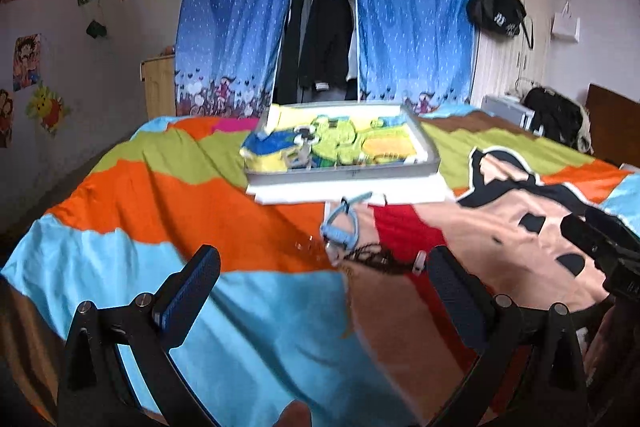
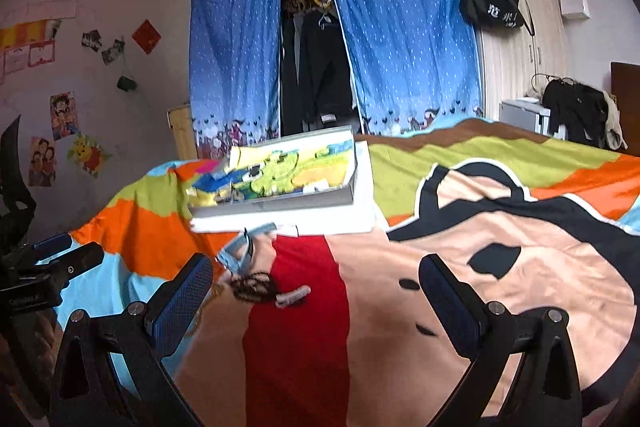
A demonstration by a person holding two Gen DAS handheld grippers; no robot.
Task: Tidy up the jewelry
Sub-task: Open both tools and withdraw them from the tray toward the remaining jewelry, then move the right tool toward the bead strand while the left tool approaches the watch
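A small heap of jewelry lies on the bright bedspread: a light blue band (image 1: 342, 227) (image 2: 237, 255), a dark beaded string (image 1: 376, 254) (image 2: 254, 285), and a pale clip (image 1: 419, 262) (image 2: 293, 297). Behind the heap sits a shallow grey-rimmed tray (image 1: 348, 174) (image 2: 280, 202) lined with a colourful cartoon cloth, resting on white sheets. My left gripper (image 1: 324, 277) is open, low over the bed, just short of the heap. My right gripper (image 2: 316, 285) is open too, with the heap near its left finger (image 2: 182, 301). Neither holds anything.
The bedspread (image 1: 180, 195) covers the whole bed. Beyond the far edge hangs a blue curtained wardrobe (image 1: 240, 19) with dark clothes inside. A white cabinet (image 2: 520, 115) with dark clothing stands at right. The other gripper shows at each view's side (image 1: 604, 247) (image 2: 44, 267).
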